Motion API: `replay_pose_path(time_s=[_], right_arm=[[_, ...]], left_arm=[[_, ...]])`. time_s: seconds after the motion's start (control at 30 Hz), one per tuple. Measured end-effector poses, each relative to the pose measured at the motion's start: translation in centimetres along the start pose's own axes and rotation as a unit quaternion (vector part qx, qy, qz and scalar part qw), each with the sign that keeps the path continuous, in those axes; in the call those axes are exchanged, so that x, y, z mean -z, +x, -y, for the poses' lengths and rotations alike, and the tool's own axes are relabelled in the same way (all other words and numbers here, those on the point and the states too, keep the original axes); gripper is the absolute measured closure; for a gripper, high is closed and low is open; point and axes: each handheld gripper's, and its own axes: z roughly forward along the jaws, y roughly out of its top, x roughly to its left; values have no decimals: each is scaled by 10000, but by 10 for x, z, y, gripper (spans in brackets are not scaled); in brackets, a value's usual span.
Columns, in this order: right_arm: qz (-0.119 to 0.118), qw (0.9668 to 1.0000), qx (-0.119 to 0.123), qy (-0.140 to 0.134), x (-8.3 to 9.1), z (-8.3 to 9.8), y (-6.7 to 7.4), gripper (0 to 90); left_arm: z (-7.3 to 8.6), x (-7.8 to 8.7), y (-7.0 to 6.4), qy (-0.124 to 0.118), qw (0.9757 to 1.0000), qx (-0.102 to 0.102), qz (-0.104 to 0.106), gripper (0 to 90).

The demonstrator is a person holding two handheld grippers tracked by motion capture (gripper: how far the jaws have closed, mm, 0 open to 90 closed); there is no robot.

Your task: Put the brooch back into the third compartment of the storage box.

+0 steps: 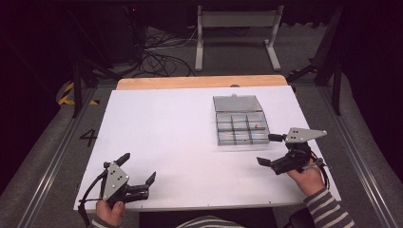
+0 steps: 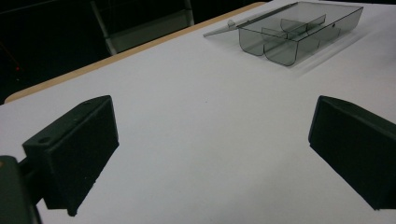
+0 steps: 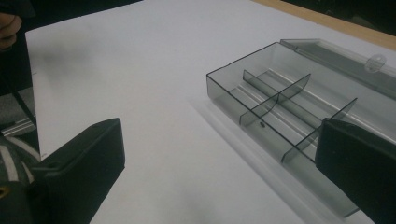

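Note:
A clear grey compartment box [image 1: 240, 127] lies on the right half of the white table [image 1: 161, 133], its lid [image 1: 236, 102] folded back flat behind it. Small parts lie in some compartments; one tiny piece [image 3: 260, 124] sits by a divider. My right gripper [image 1: 267, 149] hovers just off the box's near right corner, open and holding nothing. In the right gripper view the box [image 3: 289, 107] lies ahead between my jaws, and the right gripper [image 3: 219, 172] is open. My left gripper [image 1: 138, 167] stands open and empty near the front left edge. From the left gripper [image 2: 212, 149] the box [image 2: 299, 28] lies far ahead.
A wooden strip [image 1: 199, 82] runs along the table's far edge. Beyond it on the floor are a white metal stand [image 1: 237, 33] and loose cables [image 1: 157, 57]. A striped sleeve [image 1: 328, 209] comes in at the bottom right.

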Motion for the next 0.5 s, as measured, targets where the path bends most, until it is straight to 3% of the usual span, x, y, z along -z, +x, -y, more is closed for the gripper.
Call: replay_pose_path(time_s=[0.5], right_arm=[[-115, 9999, -4, 5, -6, 32, 10, 13]], left_arm=[[0, 1, 0, -6, 10000, 19, -7, 20]])
